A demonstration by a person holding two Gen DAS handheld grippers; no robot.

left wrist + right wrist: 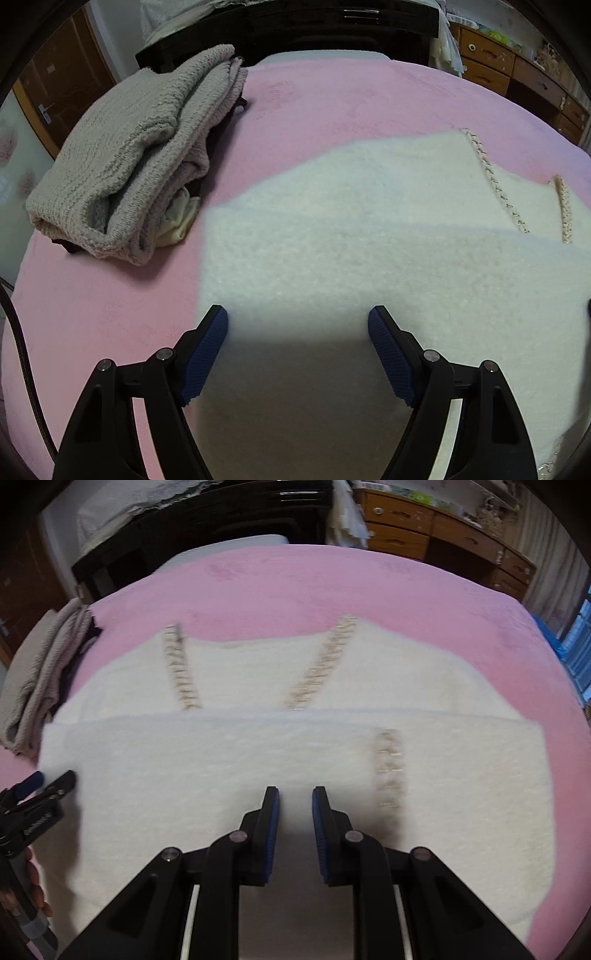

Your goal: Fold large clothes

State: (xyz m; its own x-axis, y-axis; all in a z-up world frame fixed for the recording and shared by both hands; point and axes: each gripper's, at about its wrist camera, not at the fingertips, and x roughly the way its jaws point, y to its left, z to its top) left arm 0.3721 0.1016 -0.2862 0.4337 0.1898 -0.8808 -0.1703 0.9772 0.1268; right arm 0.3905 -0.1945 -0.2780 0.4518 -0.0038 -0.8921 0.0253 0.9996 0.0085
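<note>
The cream fleece garment (258, 760) is lying part-folded across the middle of the pink bedspread (314, 583). The left gripper (297, 319) is hovering spread wide and empty; the right gripper (294, 797) is standing narrowly parted, pinching nothing. Both should be nipping the near edge evenly, I judge.

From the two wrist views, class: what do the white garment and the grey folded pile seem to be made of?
White garment: probably fleece or plush knit; matte, fuzzy nap, with braided beige trim. Grey folded pile: apparently chunky knit, perhaps wool or acrylic; visible ribbed stitch rows.
</note>
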